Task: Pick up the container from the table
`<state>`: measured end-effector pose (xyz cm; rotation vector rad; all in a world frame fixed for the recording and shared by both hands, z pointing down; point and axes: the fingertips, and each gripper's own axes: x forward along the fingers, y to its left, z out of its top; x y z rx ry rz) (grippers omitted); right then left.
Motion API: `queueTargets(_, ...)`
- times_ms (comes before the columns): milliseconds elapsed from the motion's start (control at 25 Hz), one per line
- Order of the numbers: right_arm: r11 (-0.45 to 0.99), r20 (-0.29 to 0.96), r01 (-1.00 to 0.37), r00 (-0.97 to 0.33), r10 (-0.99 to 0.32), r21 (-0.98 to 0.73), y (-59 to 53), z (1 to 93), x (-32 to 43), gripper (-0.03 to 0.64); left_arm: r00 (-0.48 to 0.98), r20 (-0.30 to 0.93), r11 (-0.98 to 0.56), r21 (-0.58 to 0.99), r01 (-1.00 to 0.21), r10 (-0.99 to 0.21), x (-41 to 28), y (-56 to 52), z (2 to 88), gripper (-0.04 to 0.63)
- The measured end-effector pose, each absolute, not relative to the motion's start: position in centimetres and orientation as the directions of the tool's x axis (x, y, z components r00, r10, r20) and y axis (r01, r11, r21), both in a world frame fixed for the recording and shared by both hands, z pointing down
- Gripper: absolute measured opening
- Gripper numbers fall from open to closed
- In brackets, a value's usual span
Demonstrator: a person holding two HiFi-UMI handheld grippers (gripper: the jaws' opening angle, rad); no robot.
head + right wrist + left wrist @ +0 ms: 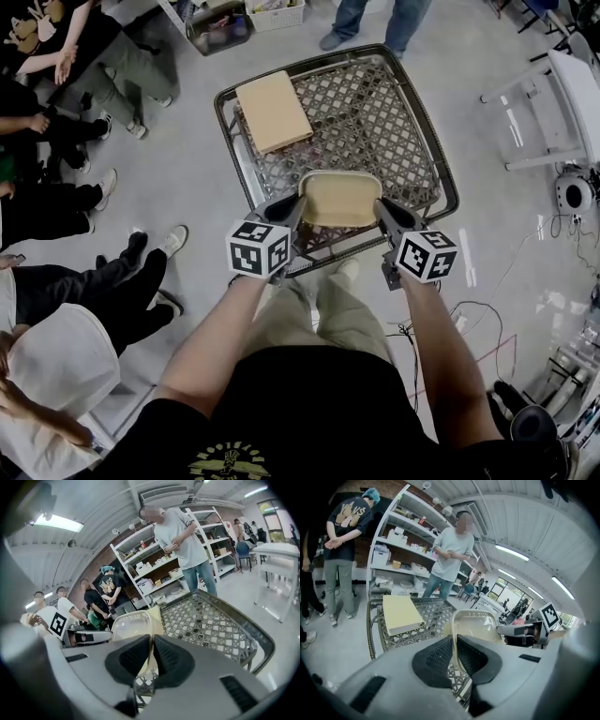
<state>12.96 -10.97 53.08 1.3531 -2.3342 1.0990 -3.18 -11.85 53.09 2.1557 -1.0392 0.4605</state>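
A clear plastic container (339,199) with a beige inside is over the near edge of the metal mesh table (375,112). My left gripper (298,202) is shut on its left rim and my right gripper (380,206) is shut on its right rim. In the left gripper view the thin rim of the container (476,625) runs between the closed pads of the left gripper (453,644), with the right gripper (520,630) across from it. The right gripper view shows the container (131,623) pinched the same way by the right gripper (151,648). Whether it still touches the mesh I cannot tell.
A flat tan box (272,111) lies on the table's far left corner. Several people (56,216) stand close on the left and one person (375,19) beyond the far edge. A white table (572,103) and floor cables (469,319) are on the right.
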Motion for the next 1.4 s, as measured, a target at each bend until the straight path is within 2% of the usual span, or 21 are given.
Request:
queueTargets(1080, 0.468, 0.298, -0.809, -0.573, -0.764, -0.356, -10.6, 36.6, 12.3, 0.031, 0.645, 0.348, -0.559, 0.323, -0.763, -0.680, -3.6, -12.9, 37.3, 0.031)
queueTargets(1400, 0.494, 0.233, -0.809, -0.572, -0.786, -0.319, -10.4, 32.6, 12.1, 0.031, 0.639, 0.278, -0.593, 0.238, -0.769, -0.717, -3.7, -12.8, 32.9, 0.031)
